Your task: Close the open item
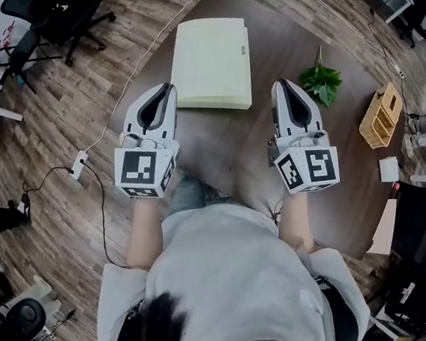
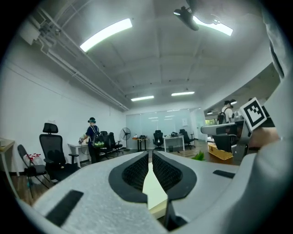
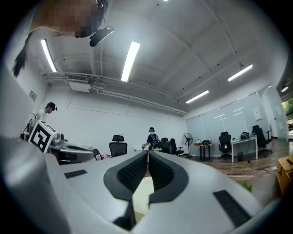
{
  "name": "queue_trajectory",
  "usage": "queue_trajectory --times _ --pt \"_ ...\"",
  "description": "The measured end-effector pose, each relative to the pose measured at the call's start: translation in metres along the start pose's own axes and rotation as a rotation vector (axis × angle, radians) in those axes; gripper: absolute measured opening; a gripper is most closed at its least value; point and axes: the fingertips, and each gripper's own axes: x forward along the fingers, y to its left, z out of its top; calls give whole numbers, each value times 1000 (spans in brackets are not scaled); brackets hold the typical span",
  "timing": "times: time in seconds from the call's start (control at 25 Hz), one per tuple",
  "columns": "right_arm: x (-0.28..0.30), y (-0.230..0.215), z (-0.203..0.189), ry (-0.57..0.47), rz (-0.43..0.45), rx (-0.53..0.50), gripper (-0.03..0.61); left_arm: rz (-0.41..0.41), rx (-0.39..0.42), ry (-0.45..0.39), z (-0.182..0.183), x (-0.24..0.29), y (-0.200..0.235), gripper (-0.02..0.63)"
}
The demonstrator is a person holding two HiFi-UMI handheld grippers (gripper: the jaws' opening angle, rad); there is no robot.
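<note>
A flat pale-yellow box point(image 1: 210, 63) lies on the brown table point(image 1: 218, 147) at the far middle, its top lying flat. My left gripper point(image 1: 166, 89) is held above the table's near left, tips pointing at the box's near left corner, jaws shut with nothing between them. My right gripper point(image 1: 280, 85) hovers to the right of the box, also shut and empty. In the left gripper view the pads point(image 2: 137, 171) meet at the tips point(image 2: 150, 153) and the box point(image 2: 153, 192) shows through the gap below. The right gripper view shows closed tips point(image 3: 147, 154) over the box point(image 3: 142, 192).
A green leafy sprig point(image 1: 323, 82) lies right of the box; a wicker basket point(image 1: 381, 116) and a small white box point(image 1: 389, 168) sit at the table's right edge. A power strip point(image 1: 79, 164) with cables lies on the wooden floor, office chairs point(image 1: 56, 16) at far left.
</note>
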Motion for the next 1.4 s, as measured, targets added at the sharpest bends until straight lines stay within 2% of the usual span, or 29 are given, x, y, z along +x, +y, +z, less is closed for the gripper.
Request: queue_trajectory --times 0.12,0.16,0.24,0.32,0.68,0.88,1.12,1.24,1.4 --pt "10 -4 -6 13 -17 7 14 -79 59 53 -21 21 -10 13" --pt "14 -6 -9 19 -22 9 14 -109 85 74 -29 28 -14 25" --pt "20 -8 -14 33 -35 9 14 -171 131 119 -45 41 -23 92" --pt "26 -11 -18 48 -51 11 14 -228 171 165 -61 54 -32 120" --pt "32 -27 -39 112 -142 11 14 -417 289 314 -129 89 -71 183" --pt "29 -38 -48 143 -189 11 14 -456 409 360 -157 104 -87 189" --pt "28 -45 -50 160 -236 0 14 -484 501 394 -179 117 -94 191" --pt "26 -49 -52 169 -257 -2 14 -486 541 407 -187 124 -95 190" --pt "24 -54 -54 180 -288 -1 14 -454 633 404 -191 133 -92 190"
